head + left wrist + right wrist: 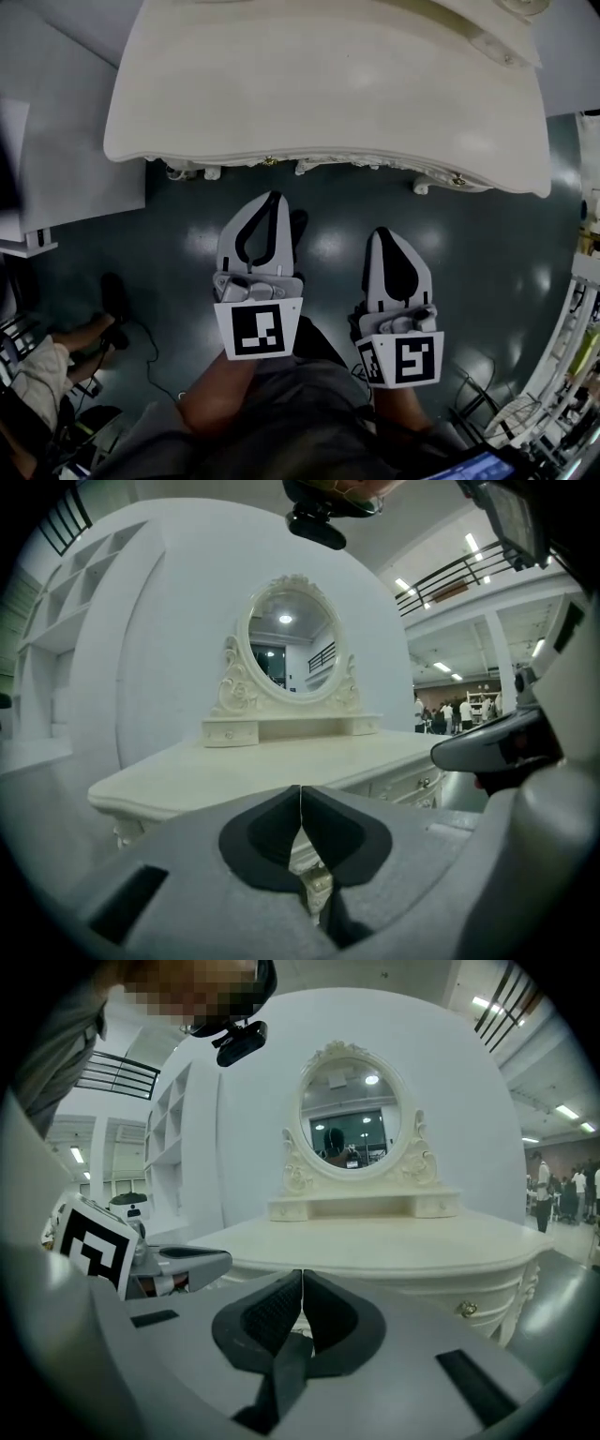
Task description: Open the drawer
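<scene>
Head view: a cream-white wooden dressing table with a curved, moulded top (328, 84) fills the upper part of the frame, standing on a dark green glossy floor (487, 272). The left gripper (273, 199) and the right gripper (385, 234), both white with black-lined jaws, are held side by side over the floor in front of the table. They point toward its front edge without touching it, and the left tip lies nearer the table. Each carries a cube with black-and-white square markers (258, 330) at its rear. Small brass knobs (457, 180) show just under the top's overhang. A seated person's legs (56, 352) appear at the far left. Left gripper view: the left gripper's (300, 808) jaws are pressed together along a thin seam, with nothing between them. Beyond them stands the table, bearing an oval mirror in a carved cream frame (291, 639) above a low shelf with small drawers (281, 728). The drawer (417, 785), a cream front panel with a brass knob, sits flush under the tabletop to the right of the jaws, well apart from them. The right gripper's body shows at the right edge. Right gripper view: the right gripper's (302, 1288) jaws likewise meet tip to tip and hold nothing. The drawer front and its knob (466, 1309) lie to the lower right beneath the table edge, closed and untouched. The left gripper shows at the left.
</scene>
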### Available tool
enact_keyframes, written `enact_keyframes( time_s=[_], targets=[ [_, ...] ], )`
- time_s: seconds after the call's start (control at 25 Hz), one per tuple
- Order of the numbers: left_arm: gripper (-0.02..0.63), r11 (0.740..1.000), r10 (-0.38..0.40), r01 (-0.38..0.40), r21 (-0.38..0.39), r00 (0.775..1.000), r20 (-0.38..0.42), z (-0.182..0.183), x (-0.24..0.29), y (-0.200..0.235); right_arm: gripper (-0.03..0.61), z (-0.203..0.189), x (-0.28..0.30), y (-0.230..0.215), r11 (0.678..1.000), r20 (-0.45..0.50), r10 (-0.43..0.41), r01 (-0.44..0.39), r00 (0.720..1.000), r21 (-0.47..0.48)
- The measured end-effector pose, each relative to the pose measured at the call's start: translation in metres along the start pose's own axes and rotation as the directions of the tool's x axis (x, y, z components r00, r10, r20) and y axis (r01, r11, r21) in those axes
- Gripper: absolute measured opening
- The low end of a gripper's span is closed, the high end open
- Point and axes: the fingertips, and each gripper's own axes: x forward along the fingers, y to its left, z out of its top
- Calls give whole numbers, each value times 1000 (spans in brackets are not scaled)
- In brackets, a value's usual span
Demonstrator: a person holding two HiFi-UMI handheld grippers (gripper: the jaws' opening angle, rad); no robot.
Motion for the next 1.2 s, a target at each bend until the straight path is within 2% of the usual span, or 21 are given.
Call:
enact_keyframes(
  time_s=[0.28, 0.44, 0.48, 0.52, 0.68, 0.72, 1.2],
  targets=[
    [17, 999, 43, -44, -22, 997, -57, -61, 31, 12, 15, -54, 16, -10, 999, -70, -3, 6, 998, 37],
    [22, 996, 72, -75, -50, 996, -62, -79, 49, 19, 15, -76, 22, -14, 998, -107, -2, 9, 994, 68],
    [53, 995, 76, -79, -62, 995, -58, -82, 52, 19, 15, -80, 23, -14, 997, -114, 2, 6, 993, 71],
    [122, 994, 78, -82, -75, 996, -53, -83, 55, 20, 15, -83, 25, -14, 997, -120, 6, 3, 993, 74],
    [244, 989, 81, -86, -117, 996, -46, -88, 67, 18, 15, -88, 31, -17, 997, -130, 10, 0, 991, 77],
    [258, 988, 85, -90, -127, 995, -45, -89, 71, 18, 15, -88, 32, -19, 997, -132, 8, 2, 991, 76],
    [262, 968, 192, -196, -156, 981, -38, -98, 96, 35, 15, -99, 38, -33, 996, -166, -12, 26, 986, 85]
  ],
)
